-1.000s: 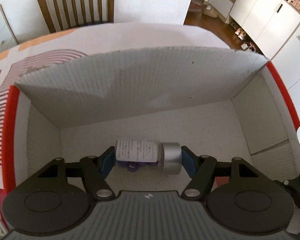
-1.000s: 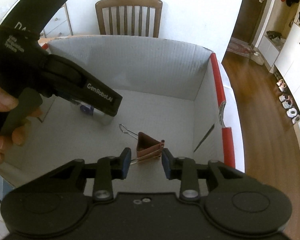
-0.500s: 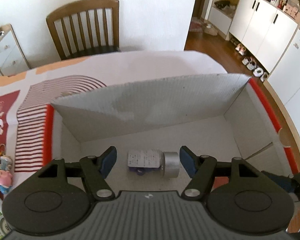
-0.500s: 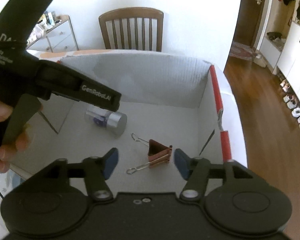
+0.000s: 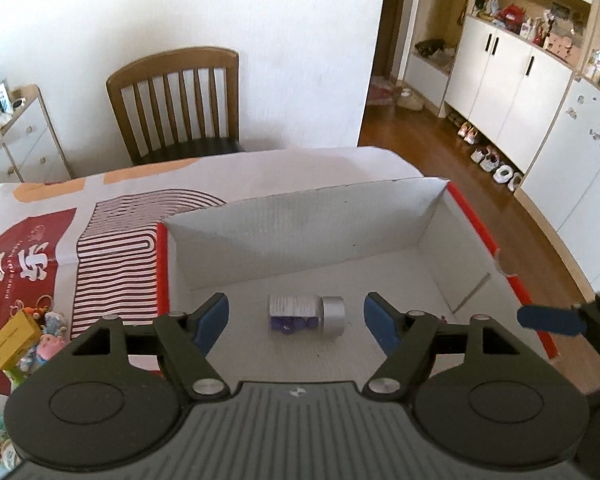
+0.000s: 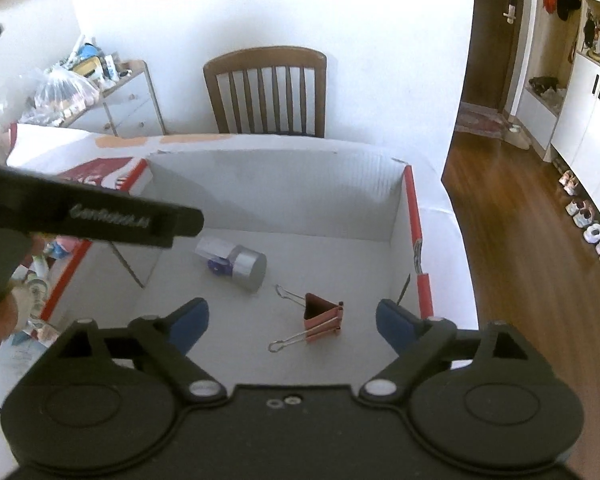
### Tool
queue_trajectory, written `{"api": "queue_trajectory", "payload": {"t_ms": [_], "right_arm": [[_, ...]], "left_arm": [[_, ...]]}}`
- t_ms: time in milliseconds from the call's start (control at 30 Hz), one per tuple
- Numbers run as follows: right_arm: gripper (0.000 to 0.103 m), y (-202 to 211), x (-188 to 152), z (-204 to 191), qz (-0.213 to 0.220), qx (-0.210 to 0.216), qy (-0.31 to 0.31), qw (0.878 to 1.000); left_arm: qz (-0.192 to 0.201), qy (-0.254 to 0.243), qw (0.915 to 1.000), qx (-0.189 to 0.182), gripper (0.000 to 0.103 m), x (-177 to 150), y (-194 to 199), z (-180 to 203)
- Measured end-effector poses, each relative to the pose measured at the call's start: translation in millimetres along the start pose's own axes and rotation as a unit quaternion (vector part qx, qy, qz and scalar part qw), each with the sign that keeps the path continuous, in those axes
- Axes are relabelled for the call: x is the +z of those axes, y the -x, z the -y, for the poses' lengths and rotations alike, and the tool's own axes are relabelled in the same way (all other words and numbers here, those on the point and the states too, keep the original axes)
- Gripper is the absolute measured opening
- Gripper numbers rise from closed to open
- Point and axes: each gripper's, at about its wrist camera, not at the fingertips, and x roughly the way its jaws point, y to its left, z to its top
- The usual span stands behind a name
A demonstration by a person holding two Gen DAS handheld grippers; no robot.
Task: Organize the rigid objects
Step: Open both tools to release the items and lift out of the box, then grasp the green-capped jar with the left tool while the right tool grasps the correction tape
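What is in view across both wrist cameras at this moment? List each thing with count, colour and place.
cardboard box: one, white inside with red edges, on the table
small bottle: one, clear with silver cap and purple contents, lying on the box floor
binder clip: one, pink, on the box floor, apart from the bottle
tablecloth: one, white with red and orange pattern, over the table
small toys: several, mixed colours, on the table beside the box
chair: one, brown wood, behind the table
left gripper: one, black with blue pads, open, empty, above the bottle
right gripper: one, same colours, open, empty, jaws just opened
hand: one, on the left gripper's handle
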Motion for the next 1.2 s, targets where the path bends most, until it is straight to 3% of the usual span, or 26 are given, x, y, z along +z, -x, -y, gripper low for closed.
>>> {"api": "queue_trajectory", "payload": {"t_ms": [200, 733, 867, 1000, 1200], "right_arm": [[0.101, 17, -2, -3, 0.019, 0.009, -0.004, 1.0], [0.103, 65, -17, -37, 0.062, 0.064, 0.016, 0.996], [0.103, 69, -24, -58, 0.069, 0.052, 0.051, 0.995], [0.103, 71, -32, -79, 0.068, 0.062, 0.067, 0.993], [0.103, 65, -40, -118, 0.058, 0.065, 0.085, 0.993]], "left_arm": [[0.026, -0.001, 0.9996, -0.004, 0.079, -13, 32, -3], [0.066, 0.019, 0.9974, -0.018, 0.087, -59, 103, -29], [0.069, 0.024, 0.9971, -0.022, 0.087, -76, 115, -48], [0.079, 0.026, 0.9964, -0.021, 0.101, -91, 125, -71], [0.105, 0.043, 0.9933, -0.023, 0.102, -114, 141, -118]]}}
